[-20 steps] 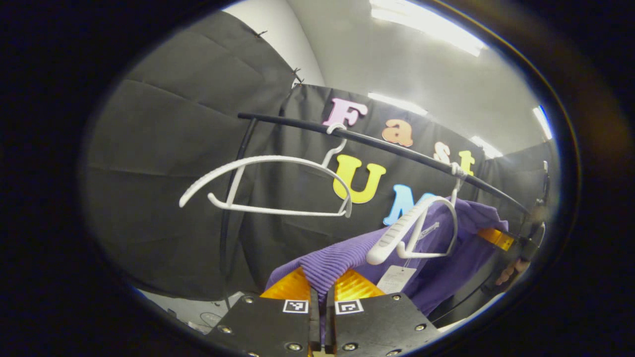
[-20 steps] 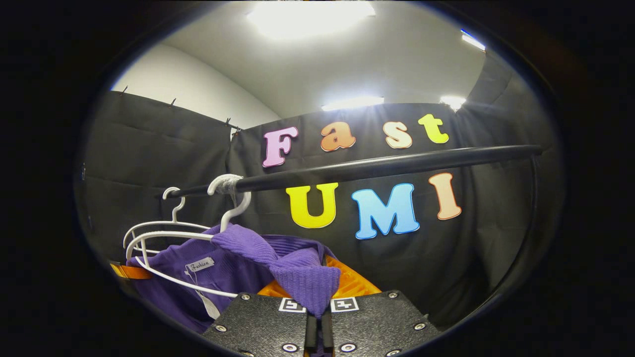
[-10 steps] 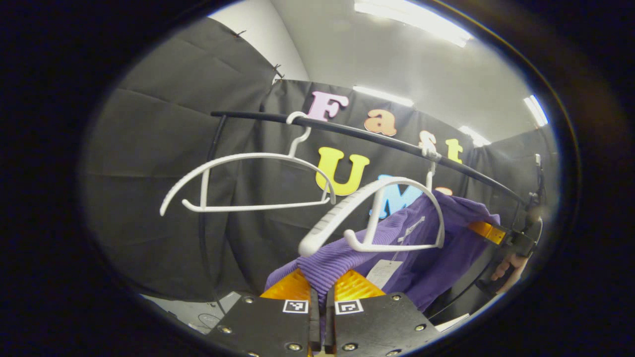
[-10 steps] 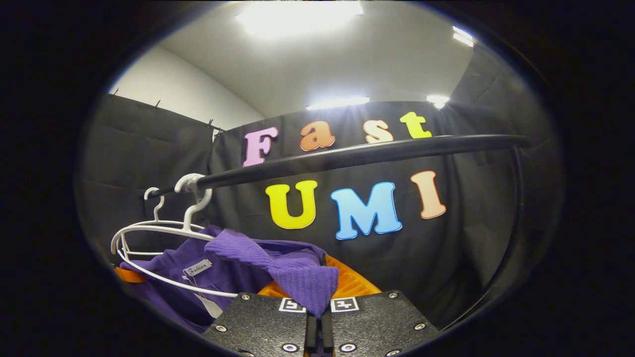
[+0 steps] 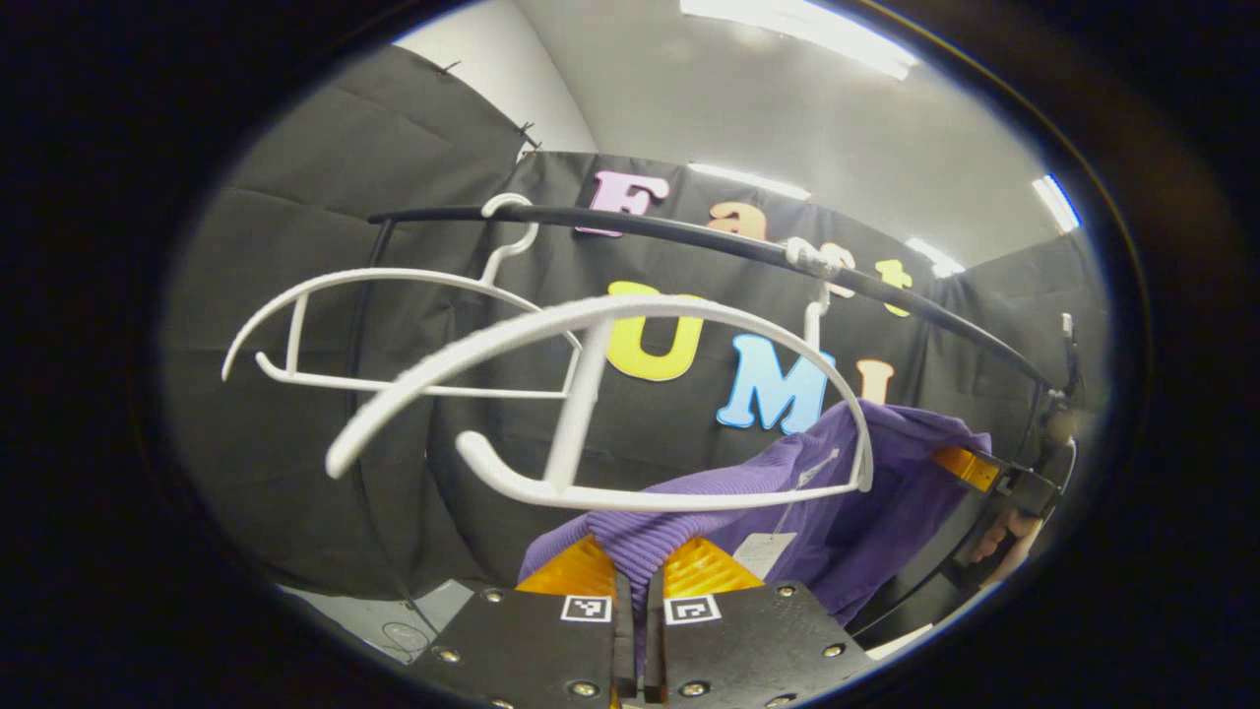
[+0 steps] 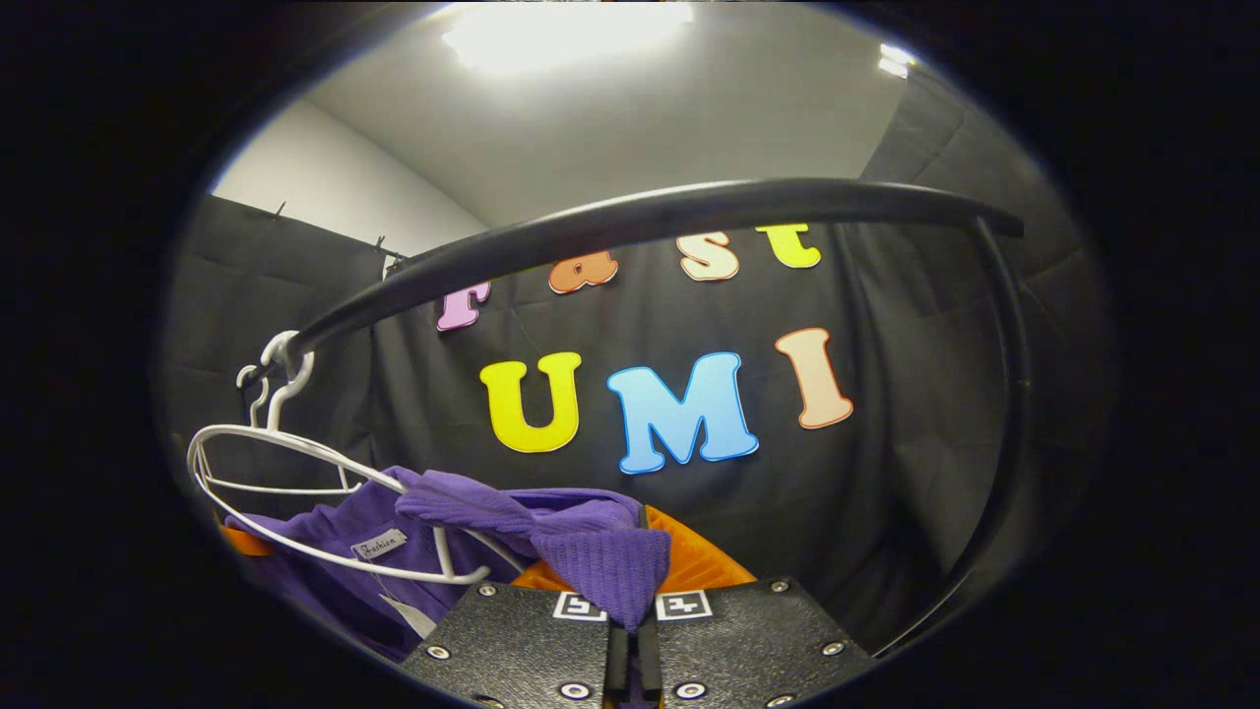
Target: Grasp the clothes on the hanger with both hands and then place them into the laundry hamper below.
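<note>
Purple knit top (image 5: 689, 507) is pinched at both ends and looks clear of its hanger; the drop into the hamper is left.

Near, left gripper view: left gripper (image 5: 636, 591) has its fingers pressed together on a ribbed fold of the top, cloth bunched over both pads and running down into the slot between them. Right gripper view: right gripper (image 6: 631, 601) does the same at the other end, a fold draped over the finger ends and clamped in the slot. Both cameras tilt upward toward rail and ceiling, so both tools are held low and angled up.

Mid: the top hangs as a slack span between the two grips, neck label and paper tag (image 5: 765, 553) showing. Near white hanger (image 5: 591, 394) hangs bare on the rail just above the cloth; whether a fold touches its lower bar is unclear. In the left gripper view the far end of the top ends at the other tool, with a hand (image 5: 1004, 542) on its handle at the right edge.

Far: second white hanger (image 5: 394, 330) is bare, hooked farther along the black rail (image 5: 689, 236). Booth wall behind, ceiling lights above.

Status, as a judgement: grasp with both hands done, garment about off the hanger. Left: bring it clear of the lower bar, lower both hands together, release over the hamper. Snag on the hanger bar is the main risk.
</note>
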Available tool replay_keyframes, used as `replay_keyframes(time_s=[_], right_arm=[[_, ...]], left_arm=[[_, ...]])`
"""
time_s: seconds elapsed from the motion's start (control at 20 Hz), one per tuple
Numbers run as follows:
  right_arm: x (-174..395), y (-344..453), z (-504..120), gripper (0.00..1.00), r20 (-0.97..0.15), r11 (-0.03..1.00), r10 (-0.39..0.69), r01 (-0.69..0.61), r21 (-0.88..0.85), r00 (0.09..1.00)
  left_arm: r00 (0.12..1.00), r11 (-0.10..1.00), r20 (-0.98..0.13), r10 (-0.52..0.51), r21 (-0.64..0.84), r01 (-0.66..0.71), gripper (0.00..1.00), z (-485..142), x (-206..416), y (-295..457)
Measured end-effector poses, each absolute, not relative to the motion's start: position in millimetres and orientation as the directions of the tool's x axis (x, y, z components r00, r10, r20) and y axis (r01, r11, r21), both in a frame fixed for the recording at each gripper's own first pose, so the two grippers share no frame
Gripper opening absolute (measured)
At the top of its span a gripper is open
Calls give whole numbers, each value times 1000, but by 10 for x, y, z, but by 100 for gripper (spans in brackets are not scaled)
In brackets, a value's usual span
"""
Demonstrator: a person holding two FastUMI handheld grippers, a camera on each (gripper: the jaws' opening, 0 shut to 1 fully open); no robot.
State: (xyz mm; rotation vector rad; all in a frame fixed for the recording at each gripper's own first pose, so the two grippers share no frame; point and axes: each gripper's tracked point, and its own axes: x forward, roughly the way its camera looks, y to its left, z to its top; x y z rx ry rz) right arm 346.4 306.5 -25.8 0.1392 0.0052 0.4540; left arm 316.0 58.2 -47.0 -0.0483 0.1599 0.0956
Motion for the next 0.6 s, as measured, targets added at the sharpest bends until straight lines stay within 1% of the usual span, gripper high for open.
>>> replay_keyframes(time_s=[0.05,0.1,0.15,0.2,0.3,0.35,0.4,0.45,0.6], right_arm=[[3520,3029,-302,5,25,893,434,-433,122,901],[3558,3007,-356,5,17,893,437,-436,109,899],[3582,2998,-408,5,12,890,446,-445,103,895],[3597,2998,-443,5,9,884,457,-455,104,890],[3631,2973,-529,5,-5,877,471,-468,110,882],[3657,2971,-588,5,-16,874,477,-472,117,879],[3692,2952,-649,5,-29,871,481,-474,126,876],[3727,2912,-714,5,-40,873,480,-472,127,877],[3764,2821,-900,5,-77,871,486,-475,126,870]], left_arm=[[982,994,-166,95,-42,-103,4,-511,3197,541],[980,993,-173,100,-42,-109,10,-547,3235,503],[978,993,-179,107,-38,-116,10,-590,3267,460],[976,992,-182,115,-31,-123,4,-620,3299,427],[973,991,-195,127,-25,-135,4,-696,3304,337],[971,990,-201,129,-24,-136,10,-730,3323,281],[969,990,-209,131,-20,-138,10,-765,3332,231],[967,990,-218,131,-14,-137,4,-805,3346,179],[962,991,-242,126,-9,-132,4,-962,3423,60]])
